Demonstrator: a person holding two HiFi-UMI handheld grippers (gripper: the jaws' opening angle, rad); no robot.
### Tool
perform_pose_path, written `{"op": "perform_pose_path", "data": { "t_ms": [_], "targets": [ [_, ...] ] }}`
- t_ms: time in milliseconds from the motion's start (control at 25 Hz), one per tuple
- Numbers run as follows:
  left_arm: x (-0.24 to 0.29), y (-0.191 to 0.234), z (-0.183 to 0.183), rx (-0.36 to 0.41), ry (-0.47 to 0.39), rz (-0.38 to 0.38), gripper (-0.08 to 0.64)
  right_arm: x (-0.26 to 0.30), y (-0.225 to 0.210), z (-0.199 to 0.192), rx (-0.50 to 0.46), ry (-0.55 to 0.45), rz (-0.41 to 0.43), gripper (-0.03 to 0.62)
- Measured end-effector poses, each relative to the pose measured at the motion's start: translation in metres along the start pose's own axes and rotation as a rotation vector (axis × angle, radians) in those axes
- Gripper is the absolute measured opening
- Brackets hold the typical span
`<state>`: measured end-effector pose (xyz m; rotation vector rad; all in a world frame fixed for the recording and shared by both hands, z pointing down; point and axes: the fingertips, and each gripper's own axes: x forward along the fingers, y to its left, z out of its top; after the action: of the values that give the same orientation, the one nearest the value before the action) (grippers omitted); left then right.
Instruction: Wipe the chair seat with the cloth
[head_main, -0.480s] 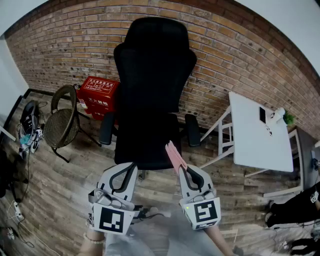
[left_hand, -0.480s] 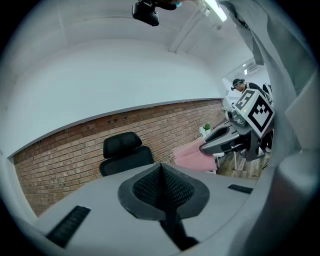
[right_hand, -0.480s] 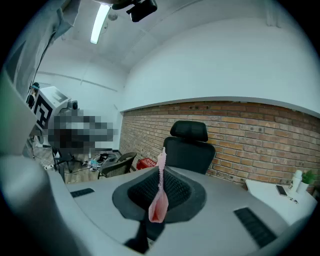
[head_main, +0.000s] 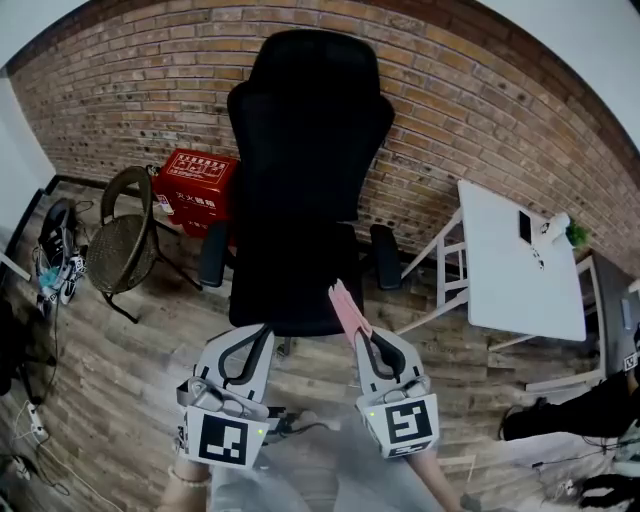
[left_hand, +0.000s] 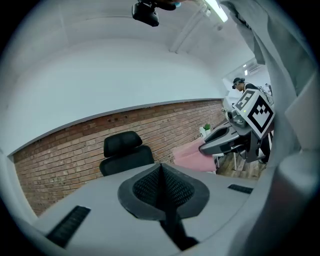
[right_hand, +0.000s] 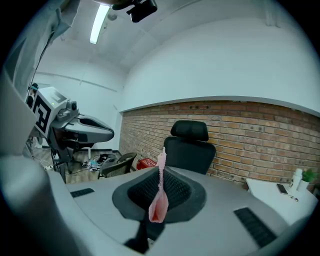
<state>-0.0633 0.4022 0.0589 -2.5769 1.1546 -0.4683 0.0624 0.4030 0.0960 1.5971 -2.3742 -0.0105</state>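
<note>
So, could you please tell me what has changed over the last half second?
Almost nothing. The dark-clothed person at the head view's lower right has shifted. The right gripper still pinches the pink cloth, the left gripper stays shut and empty, and the chair has not moved.

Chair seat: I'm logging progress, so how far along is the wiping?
Done: the pink cloth is picked up, pinched in the shut right gripper. In hand: it is held out toward the black office chair, which the right gripper view shows standing apart ahead. Left: all wiping of the seat; the left gripper is shut and empty.
</note>
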Motion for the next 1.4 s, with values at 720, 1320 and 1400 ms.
{"op": "perform_pose_path", "data": {
  "t_ms": [720,1320,1400],
  "targets": [
    [-0.022,0.017,-0.017,0.006,-0.03,-0.029,0.018,-0.001,0.028,-0.009,0.032,0.053,-0.068,0.049],
    [0.019,0.045,-0.044,0.004,0.008,-0.017,0.018,0.051,0.013,-0.027,0.061,0.082,-0.04,0.049],
    [0.038,0.054,-0.044,-0.001,0.005,0.001,0.018,0.07,-0.002,-0.029,0.064,0.09,-0.027,0.049]
  ]
}}
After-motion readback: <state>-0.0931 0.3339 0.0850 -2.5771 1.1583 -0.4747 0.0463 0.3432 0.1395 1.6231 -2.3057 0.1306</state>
